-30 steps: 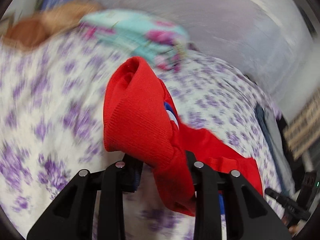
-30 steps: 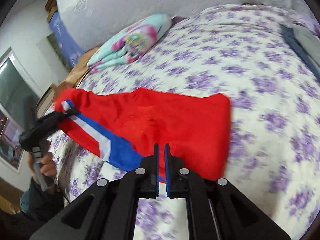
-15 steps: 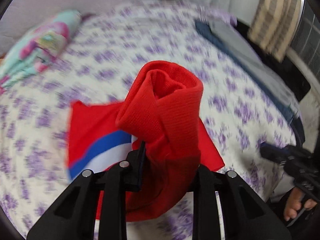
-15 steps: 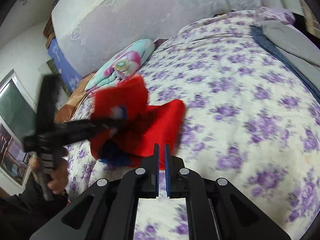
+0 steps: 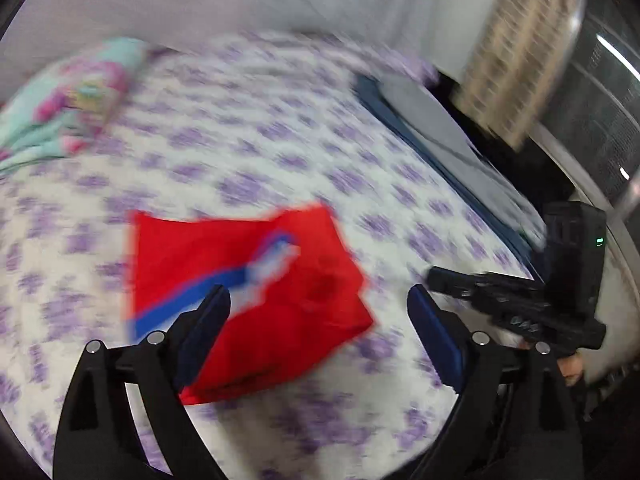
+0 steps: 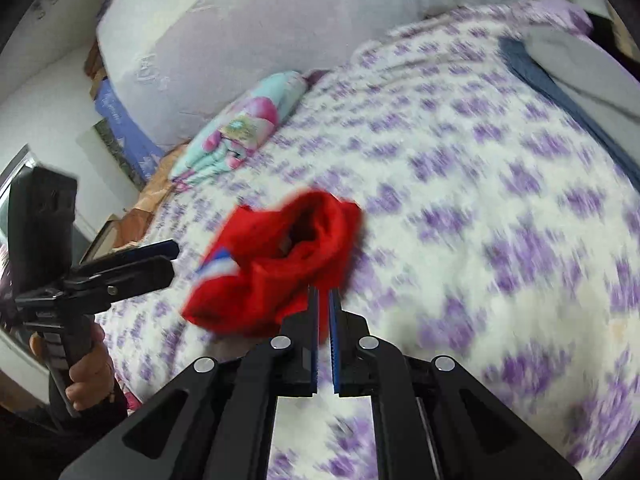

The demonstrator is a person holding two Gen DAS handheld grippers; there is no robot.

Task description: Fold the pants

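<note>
Red pants [image 5: 256, 292] lie folded near the bed's [image 5: 280, 140] front edge, rumpled on top. Left gripper [image 5: 320, 312]: fingers wide, empty. Right gripper [image 6: 323, 340]: fingers narrow, nothing visibly between them. Fabric judged light, soft and limp; best taken at a hem or corner edge. Frames blurred; no writing legible.

Black angular grippers, left gripper [image 5: 319, 334] and right gripper [image 6: 324, 334], carry silver screws and blue-lined fingers [image 5: 434, 336].
</note>
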